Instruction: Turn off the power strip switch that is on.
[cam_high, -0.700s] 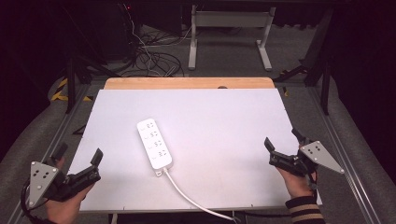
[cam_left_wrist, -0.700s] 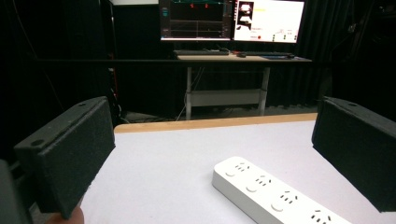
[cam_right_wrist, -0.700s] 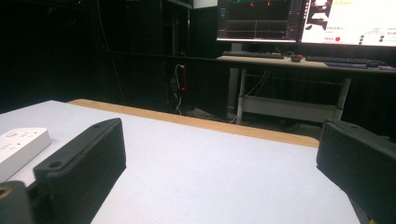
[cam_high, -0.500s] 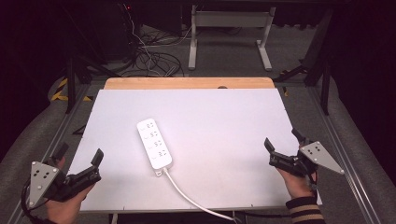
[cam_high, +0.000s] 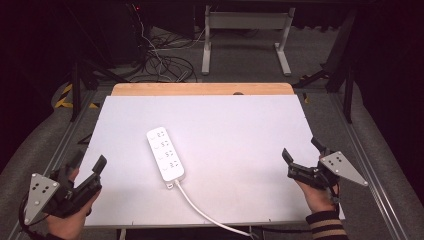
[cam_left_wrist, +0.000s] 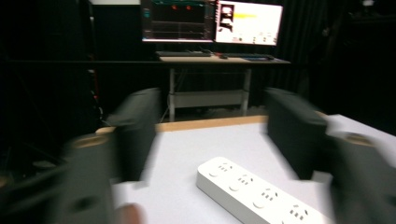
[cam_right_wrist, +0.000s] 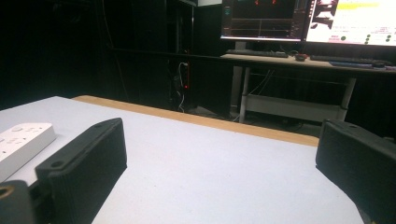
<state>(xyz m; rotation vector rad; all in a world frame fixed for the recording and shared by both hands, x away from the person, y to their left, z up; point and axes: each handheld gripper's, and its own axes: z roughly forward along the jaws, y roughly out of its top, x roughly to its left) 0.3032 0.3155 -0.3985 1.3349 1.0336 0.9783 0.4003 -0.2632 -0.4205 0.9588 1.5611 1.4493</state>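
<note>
Two grippers wait at the near corners of the table, nothing held.

The left gripper (cam_high: 90, 172) has its jaws partly apart; the right gripper (cam_high: 300, 159) stands wide open. The power strip (cam_high: 165, 160) lies flat between them, nearer to the left gripper, touching neither.

The left gripper (cam_high: 95, 167) has shifted slightly up and inward along the table's (cam_high: 225, 120) near-left edge, toward the power strip (cam_high: 165, 161); the left gripper view is motion-blurred. Its jaws stand apart with nothing between them.
</note>
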